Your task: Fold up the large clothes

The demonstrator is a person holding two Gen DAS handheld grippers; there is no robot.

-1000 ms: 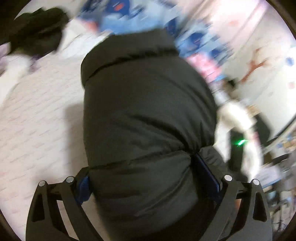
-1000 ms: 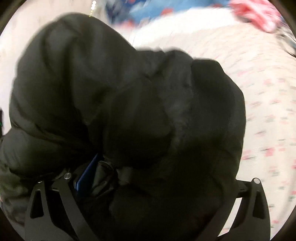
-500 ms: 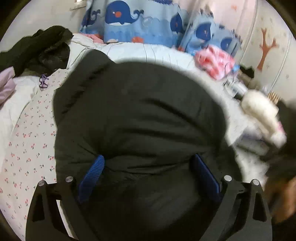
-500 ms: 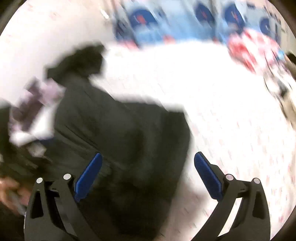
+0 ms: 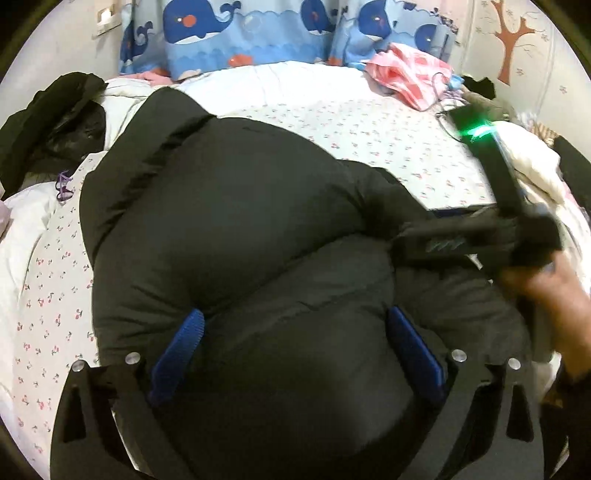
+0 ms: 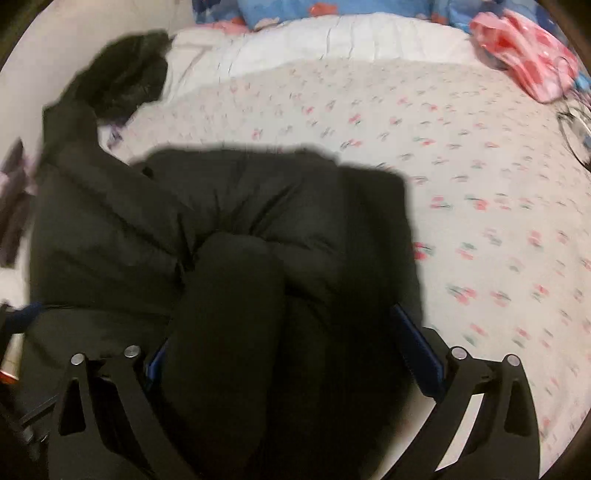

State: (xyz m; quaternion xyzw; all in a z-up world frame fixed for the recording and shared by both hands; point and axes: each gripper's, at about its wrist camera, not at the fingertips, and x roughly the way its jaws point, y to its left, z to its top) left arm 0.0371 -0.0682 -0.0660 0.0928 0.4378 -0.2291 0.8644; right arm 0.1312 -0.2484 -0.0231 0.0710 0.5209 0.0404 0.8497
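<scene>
A black puffer jacket [image 5: 229,221] lies bunched on the bed with the cherry-print sheet [image 5: 351,118]. My left gripper [image 5: 295,343] is open, its blue pads [image 5: 184,339] spread wide with the jacket's bulk bulging between them. The right gripper's body [image 5: 472,240] shows at the jacket's right side in the left wrist view, held by a hand. In the right wrist view the jacket [image 6: 221,229] fills the lower left. My right gripper [image 6: 288,354] is open wide, and a puffy fold lies between its pads [image 6: 417,343].
Another dark garment [image 5: 55,122] is piled at the bed's back left. A pink cloth [image 5: 410,77] lies at the back right. Whale-print curtains [image 5: 258,33] hang behind the bed. White bedding [image 5: 532,173] is heaped at the right edge.
The jacket has come down from being held up onto the bed. Both grippers have opened. The right gripper swung away and has come back over the jacket's right side.
</scene>
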